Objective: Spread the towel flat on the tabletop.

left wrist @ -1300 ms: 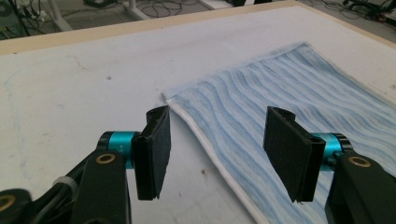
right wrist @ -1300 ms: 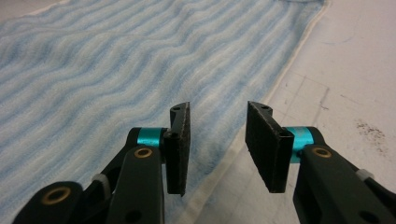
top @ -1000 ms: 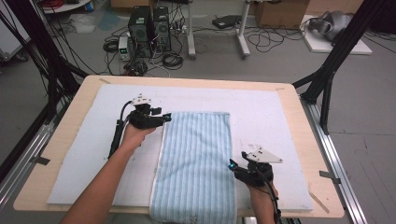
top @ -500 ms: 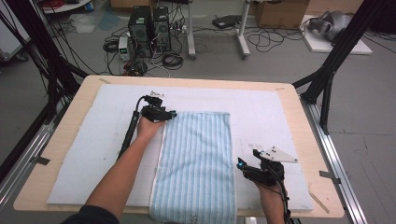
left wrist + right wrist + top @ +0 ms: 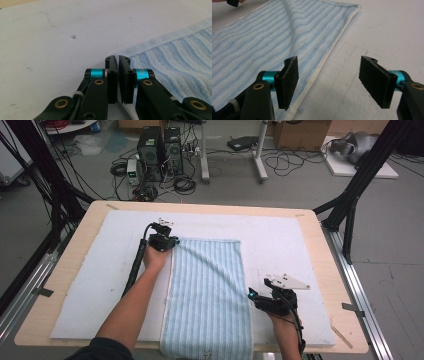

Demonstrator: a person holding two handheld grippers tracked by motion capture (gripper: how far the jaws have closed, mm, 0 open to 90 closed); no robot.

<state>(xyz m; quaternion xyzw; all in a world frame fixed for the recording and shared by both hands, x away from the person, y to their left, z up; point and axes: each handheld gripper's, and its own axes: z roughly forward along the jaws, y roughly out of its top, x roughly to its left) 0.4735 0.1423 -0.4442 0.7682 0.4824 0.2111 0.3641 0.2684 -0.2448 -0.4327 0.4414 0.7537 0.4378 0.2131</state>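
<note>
The light-blue striped terry towel [image 5: 207,295] is laid lengthwise away from the person; its far-left corner is pinched by the closed left hand-held gripper [image 5: 167,243], its right edge flanked by the gaping right hand-held gripper [image 5: 254,296].

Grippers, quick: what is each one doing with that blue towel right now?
Left gripper: jaws just closed, shut at the far corner of the blue towel; whether cloth is pinched cannot be told.
Right gripper: open, holding nothing, at the towel's near right edge.

A wooden table [image 5: 320,227] is standing on a grey concrete floor [image 5: 300,185], a white mat [image 5: 280,237] lying across its top. Beyond it, two black computer towers [image 5: 160,147] are sitting among tangled cables [image 5: 280,162]. Black frame struts [image 5: 360,180] are slanting down at both sides.
</note>
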